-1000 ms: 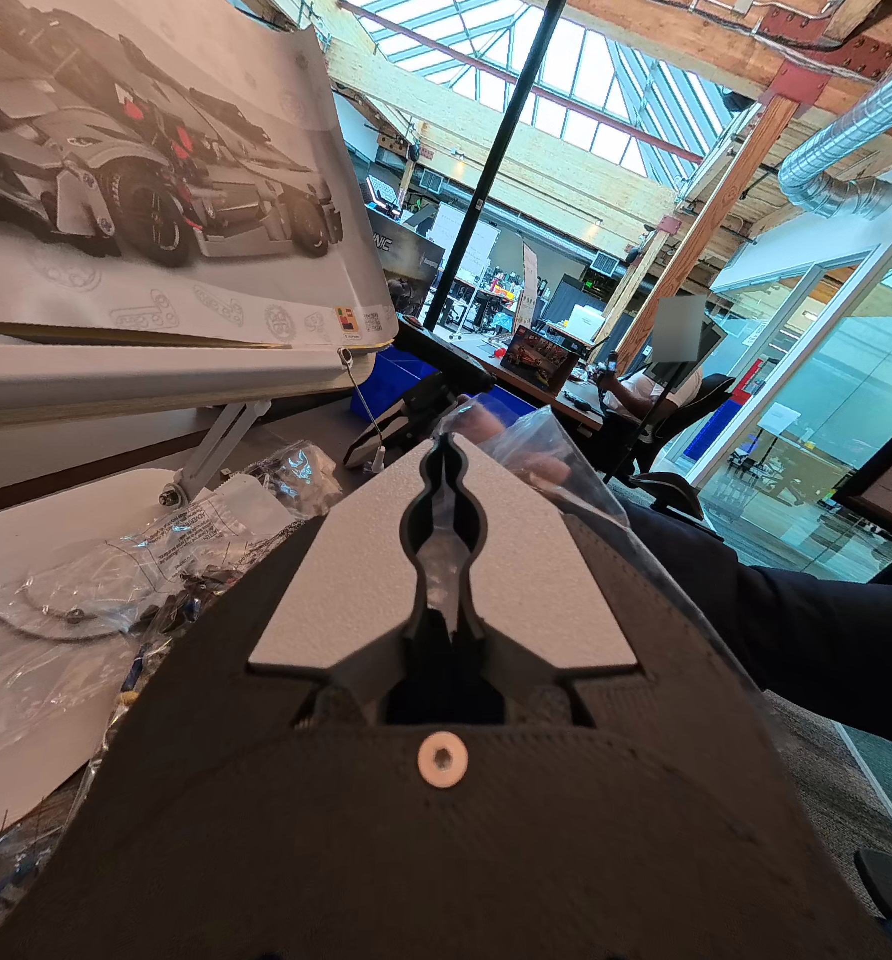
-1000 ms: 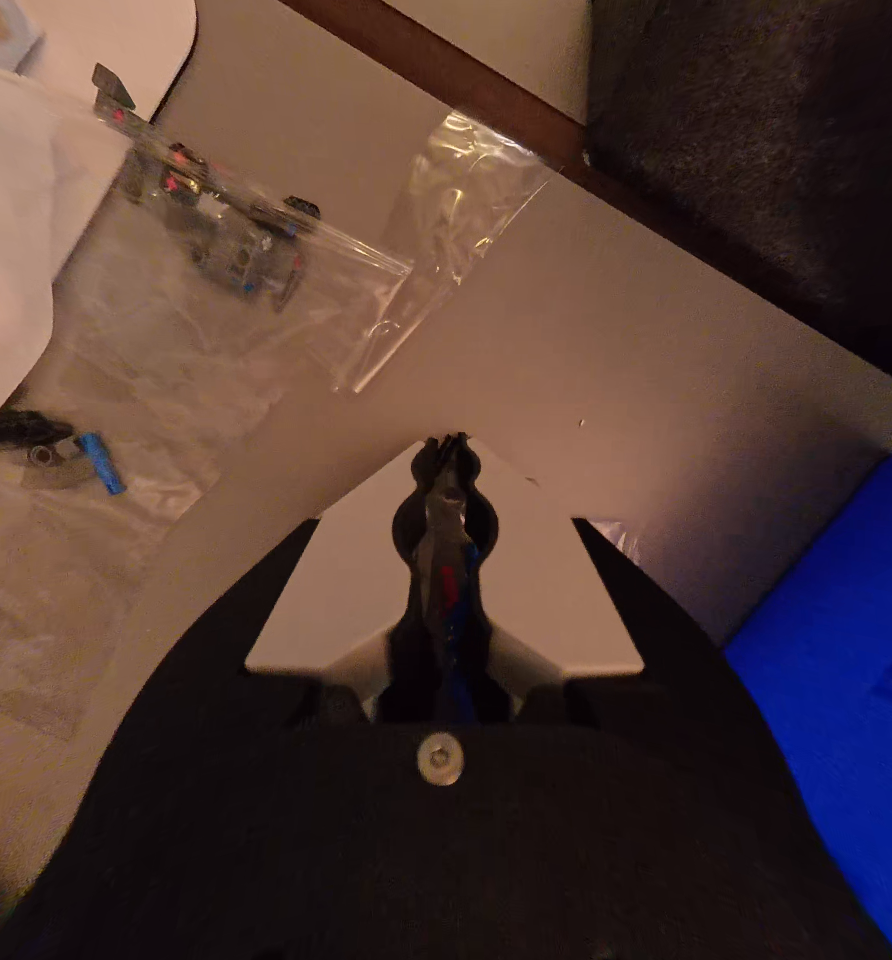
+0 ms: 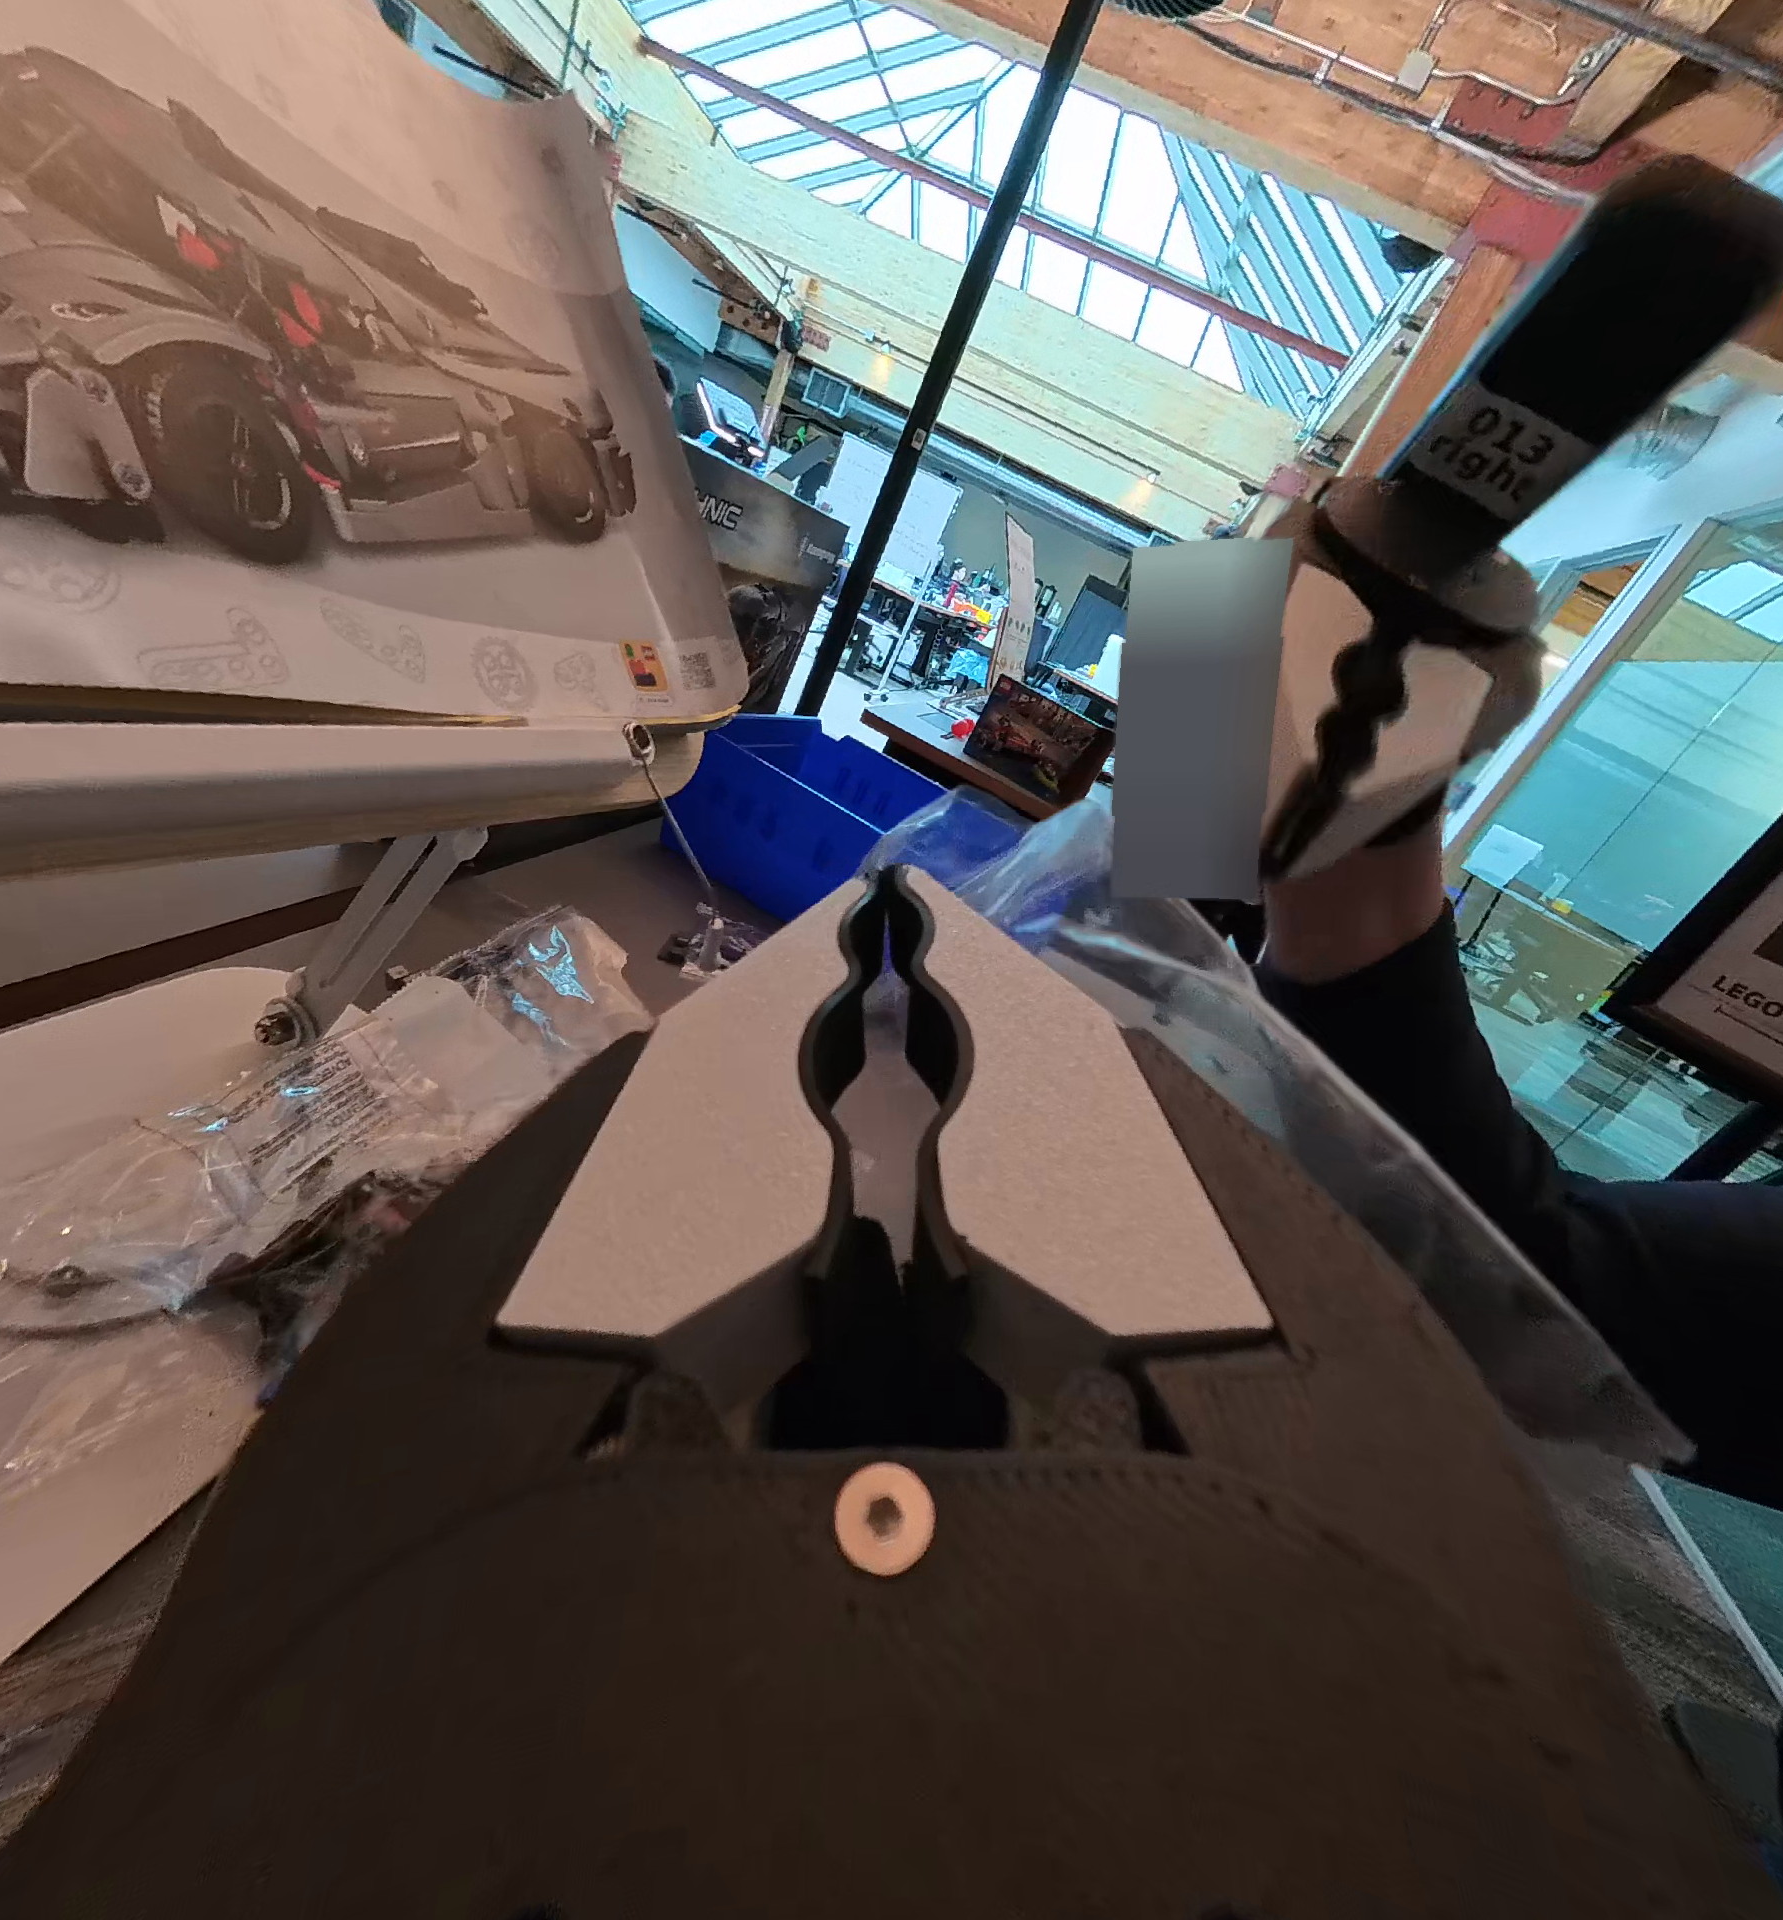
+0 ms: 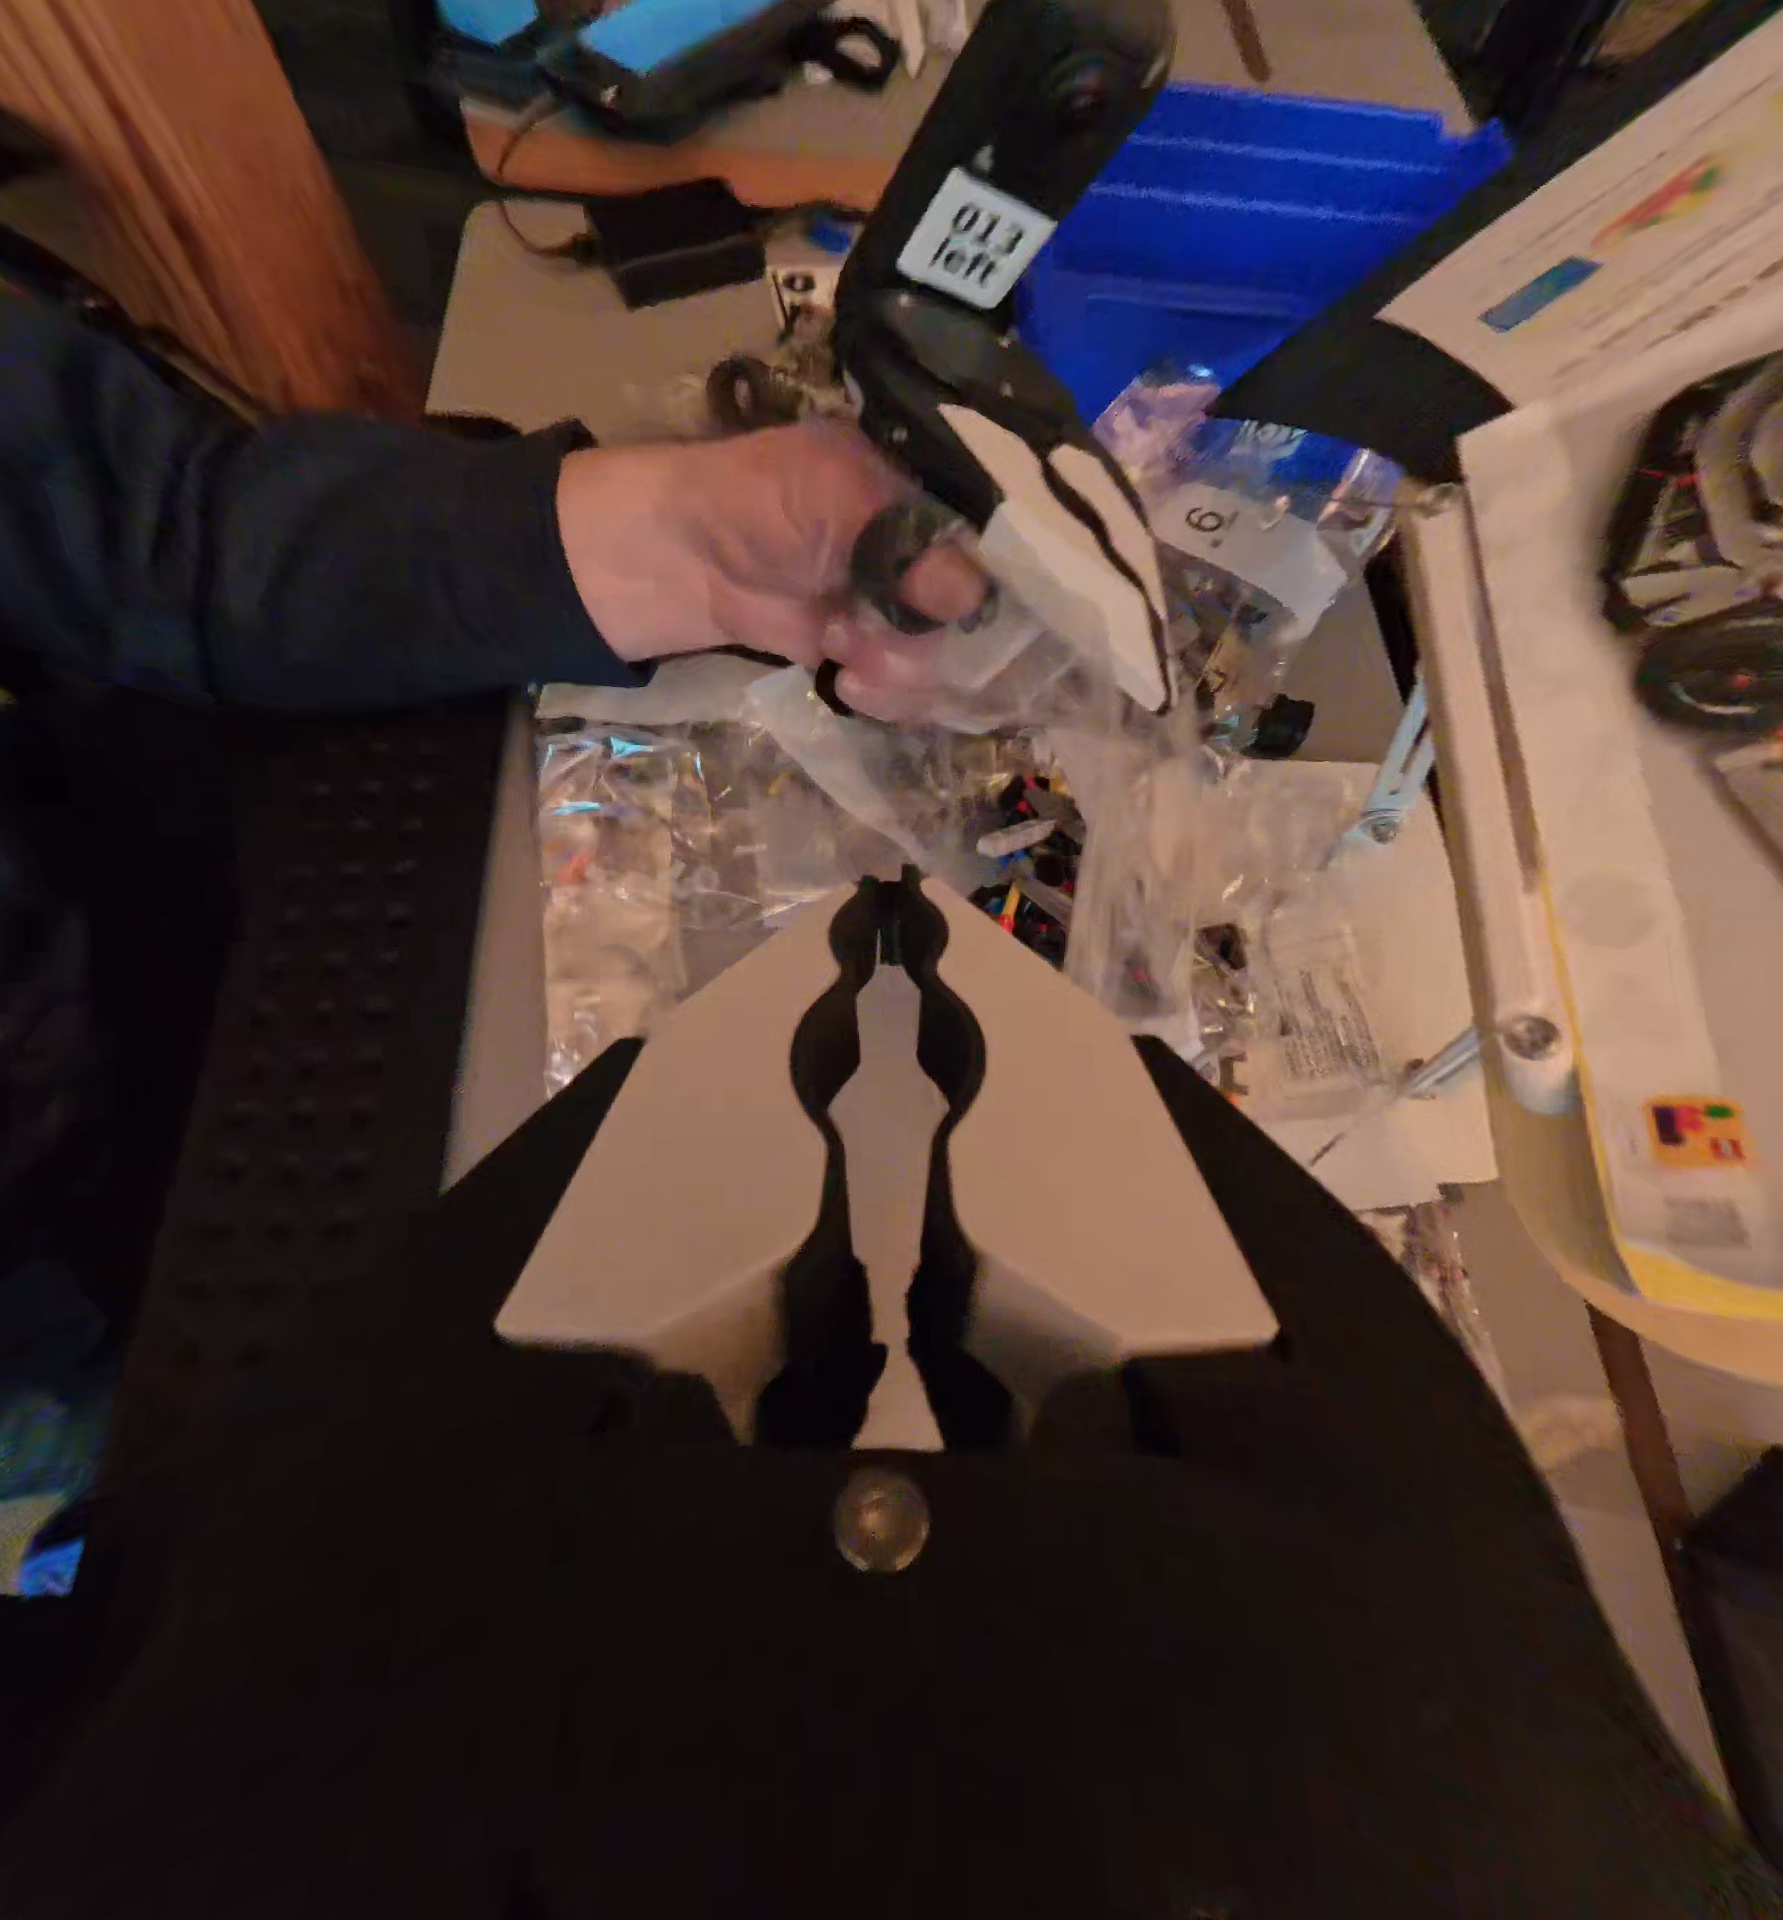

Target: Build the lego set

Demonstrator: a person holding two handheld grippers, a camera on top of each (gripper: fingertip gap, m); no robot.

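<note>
Left tool (image 3: 892, 894): white wedge fingers clenched, tips meeting on a clear crumpled plastic bag (image 3: 1063, 883) that trails off toward 2 o'clock. In the right wrist view the same left tool (image 4: 1157, 686) hangs at 12 o'clock, gripped by a hand (image 4: 762, 551) in a dark sleeve, with the bag's film draped from its tips.

Right tool (image 4: 892, 914): tips pressed together, only a thin wavy slit between the fingers; whether anything is pinched there, cannot tell. In the left wrist view it (image 3: 1292, 852) sits at 2 o'clock, raised above the bag.

Lego parts: loose small coloured pieces (image 4: 1022, 842) and further clear parts bags (image 4: 679, 831) lie on the pale table (image 4: 492, 343), just beyond the right tool's tips. A printed instruction booklet showing a grey car (image 3: 295, 416) leans on a white stand (image 3: 243, 769) at 10 o'clock. A blue plastic bin (image 3: 793, 810) sits behind it.
</note>
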